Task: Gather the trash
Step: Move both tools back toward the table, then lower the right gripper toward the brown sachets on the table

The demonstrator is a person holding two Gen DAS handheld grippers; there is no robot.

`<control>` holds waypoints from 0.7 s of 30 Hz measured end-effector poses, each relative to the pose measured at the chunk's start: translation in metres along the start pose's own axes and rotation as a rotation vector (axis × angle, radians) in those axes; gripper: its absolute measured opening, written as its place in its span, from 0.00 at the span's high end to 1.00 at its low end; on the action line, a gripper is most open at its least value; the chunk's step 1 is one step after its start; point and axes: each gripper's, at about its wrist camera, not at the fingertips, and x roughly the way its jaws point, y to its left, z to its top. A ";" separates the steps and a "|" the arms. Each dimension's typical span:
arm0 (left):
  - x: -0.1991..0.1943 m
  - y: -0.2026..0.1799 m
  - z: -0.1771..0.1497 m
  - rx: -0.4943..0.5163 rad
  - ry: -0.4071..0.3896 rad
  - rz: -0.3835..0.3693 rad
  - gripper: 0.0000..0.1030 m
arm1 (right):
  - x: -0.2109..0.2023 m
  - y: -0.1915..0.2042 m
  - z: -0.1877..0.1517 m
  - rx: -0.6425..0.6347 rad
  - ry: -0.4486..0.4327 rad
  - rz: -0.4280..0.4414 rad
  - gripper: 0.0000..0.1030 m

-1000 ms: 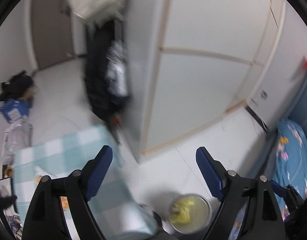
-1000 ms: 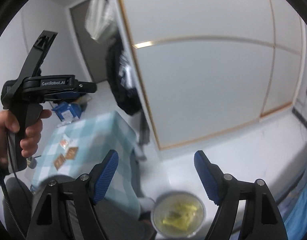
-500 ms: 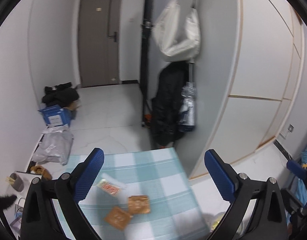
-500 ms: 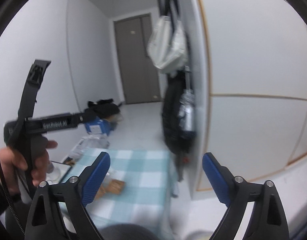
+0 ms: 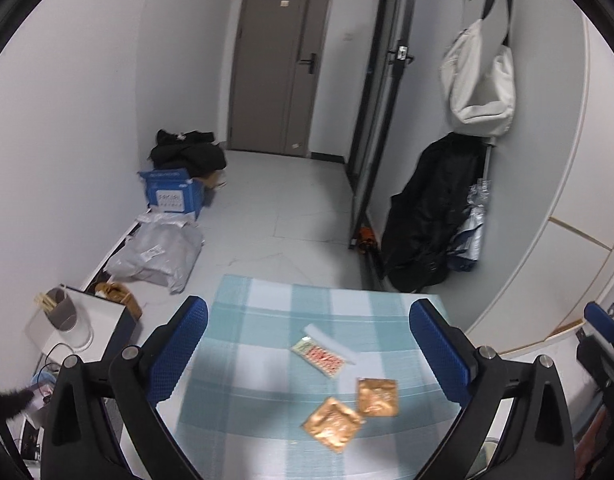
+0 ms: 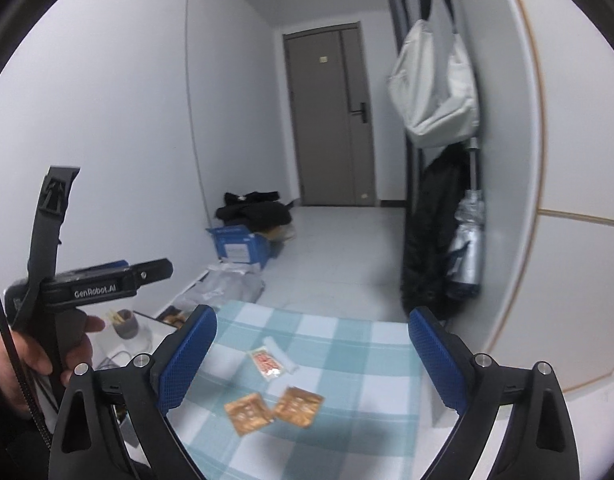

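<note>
Pointing down over wrappers (image 5: pixel 333 423), both grippers (image 5: pixel 308 342) (image 6: pixel 312 350) wide

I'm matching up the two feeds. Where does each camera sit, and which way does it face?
Left wrist: on the open left gripper, angled down at the blue-and-white checked tablecloth; only its fingers show.
Right wrist: on the open right gripper, facing likewise; the person's left hand shows.
Shared: two orange foil packets, grey door.
</note>
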 end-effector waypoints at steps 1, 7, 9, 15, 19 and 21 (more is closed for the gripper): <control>0.001 0.004 -0.003 0.001 0.004 -0.004 0.04 | 0.004 0.002 -0.002 0.000 0.003 0.005 0.05; 0.022 0.026 -0.024 -0.010 0.072 -0.021 0.04 | 0.047 0.010 -0.017 0.018 0.097 0.030 0.05; 0.032 0.032 -0.029 -0.027 0.114 -0.035 0.04 | 0.063 0.013 -0.024 0.010 0.140 0.029 0.05; 0.055 0.042 -0.039 -0.050 0.219 -0.046 0.04 | 0.117 0.018 -0.052 -0.038 0.311 0.041 0.06; 0.065 0.047 -0.039 -0.058 0.264 -0.040 0.04 | 0.154 0.018 -0.074 -0.085 0.442 0.041 0.07; 0.070 0.051 -0.038 -0.071 0.283 -0.050 0.04 | 0.171 0.016 -0.086 -0.078 0.499 0.044 0.07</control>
